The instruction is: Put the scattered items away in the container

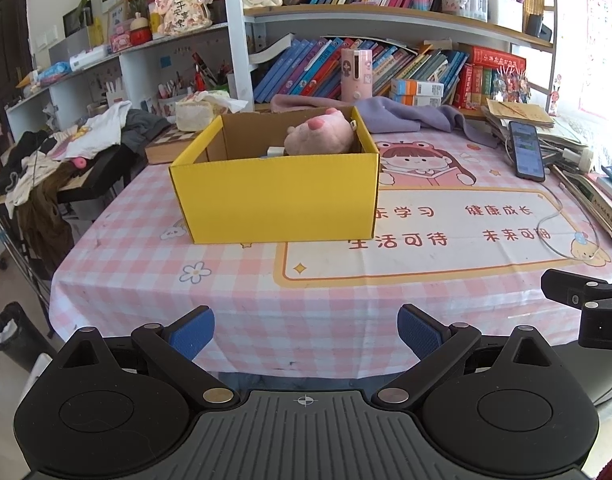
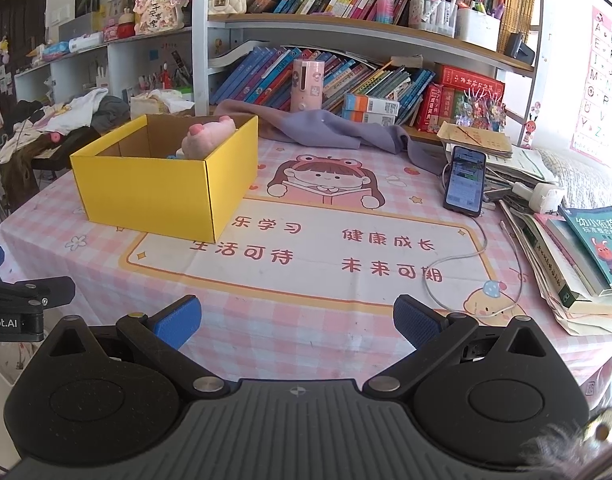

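A yellow cardboard box (image 1: 277, 196) stands open on the pink checked tablecloth; it also shows in the right wrist view (image 2: 153, 196). A pink plush toy (image 1: 320, 136) lies inside it, also seen from the right (image 2: 207, 138), with a small white item (image 1: 274, 152) beside it. My left gripper (image 1: 306, 334) is open and empty, low over the table's near edge, well short of the box. My right gripper (image 2: 297, 320) is open and empty, near the front edge, right of the box.
A phone (image 2: 465, 180) with a white cable (image 2: 458, 258) lies at the right, beside stacked books (image 2: 578, 256). A purple cloth (image 2: 330, 128) lies behind the box. Bookshelves (image 2: 346, 24) stand at the back. A clothes pile (image 1: 65, 148) lies left of the table.
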The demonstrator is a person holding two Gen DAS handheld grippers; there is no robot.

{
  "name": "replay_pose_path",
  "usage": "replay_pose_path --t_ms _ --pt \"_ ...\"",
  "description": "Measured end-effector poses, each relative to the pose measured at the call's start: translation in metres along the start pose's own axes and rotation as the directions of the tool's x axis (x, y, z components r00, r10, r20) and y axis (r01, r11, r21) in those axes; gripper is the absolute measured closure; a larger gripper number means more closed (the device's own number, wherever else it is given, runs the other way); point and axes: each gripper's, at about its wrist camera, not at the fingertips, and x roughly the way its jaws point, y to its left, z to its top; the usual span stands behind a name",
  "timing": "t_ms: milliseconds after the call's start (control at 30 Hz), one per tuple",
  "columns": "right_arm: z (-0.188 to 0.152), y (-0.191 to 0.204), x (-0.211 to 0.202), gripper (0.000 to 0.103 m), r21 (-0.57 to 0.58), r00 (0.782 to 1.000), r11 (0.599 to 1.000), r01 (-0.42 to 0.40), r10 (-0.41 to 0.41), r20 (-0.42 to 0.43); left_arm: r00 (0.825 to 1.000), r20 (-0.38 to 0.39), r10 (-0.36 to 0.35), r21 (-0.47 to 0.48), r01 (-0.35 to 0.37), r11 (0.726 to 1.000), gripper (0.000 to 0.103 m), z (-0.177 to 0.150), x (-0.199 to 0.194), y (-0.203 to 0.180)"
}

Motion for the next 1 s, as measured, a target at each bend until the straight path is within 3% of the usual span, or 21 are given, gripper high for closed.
replay_pose_path --t_ms 1000 --pt "-0.004 -0.0073 -0.0079 0.0 0.01 1.0 1.0 -0.004 0.004 0.0 1.0 0.009 0.007 0.014 -0.007 1.0 0.003 -0.0017 -0.0061 -0.0067"
